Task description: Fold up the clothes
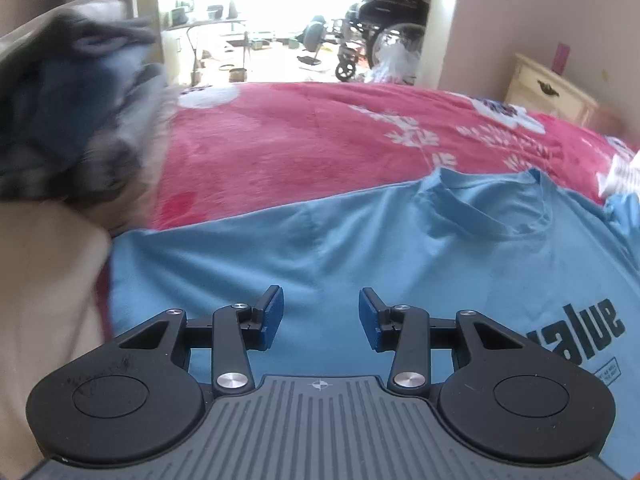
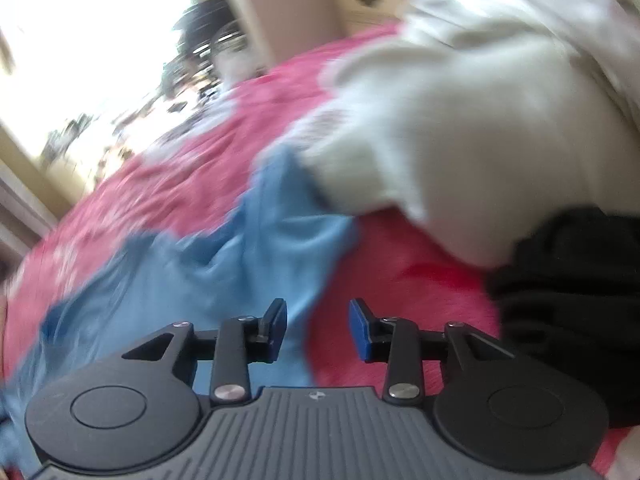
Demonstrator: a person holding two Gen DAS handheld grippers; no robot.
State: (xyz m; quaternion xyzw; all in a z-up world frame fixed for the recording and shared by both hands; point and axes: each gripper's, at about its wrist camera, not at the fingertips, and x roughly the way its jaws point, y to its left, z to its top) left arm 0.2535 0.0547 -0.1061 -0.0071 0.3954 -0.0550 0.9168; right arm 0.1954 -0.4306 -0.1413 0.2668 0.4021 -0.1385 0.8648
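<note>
Two sets of tongs are out over the bed, and both are released with nothing between their blue pads. In the left wrist view the left tongs [image 1: 320, 316] hover low in the frame above a light blue T-shirt [image 1: 360, 248], which lies spread front-up across the lower half of the picture on a red floral blanket [image 1: 300, 132]. Its collar [image 1: 492, 204] sits right of centre, pointing toward the top of the frame, and dark printed lettering [image 1: 592, 332] reading "value" shows at the lower right. Up in the upper left, a blurred heap of grey and blue clothes [image 1: 72, 112] rests on something beige [image 1: 44, 300] at the left edge. Behind the bed, top centre, a bright doorway opens onto a wheelchair [image 1: 372, 36], and a cream nightstand [image 1: 548, 88] stands at the upper right against the wall.

Over to the right wrist view, which is heavily motion-blurred. The right tongs [image 2: 318, 330] are spread wide too, straddling the edge of the shirt: the left pad is over blue cloth, the right pad over red blanket [image 2: 380, 288]. Here the T-shirt [image 2: 200, 280] is rumpled, running from the lower left up toward the centre of the frame. A big white garment [image 2: 480, 128] fills the upper right, its lower edge overlapping the top tip of the blue shirt. Black clothing [image 2: 568, 300] is bunched at the right edge, just below the white one. Whether either pair of tongs touches the fabric, I cannot tell.
</note>
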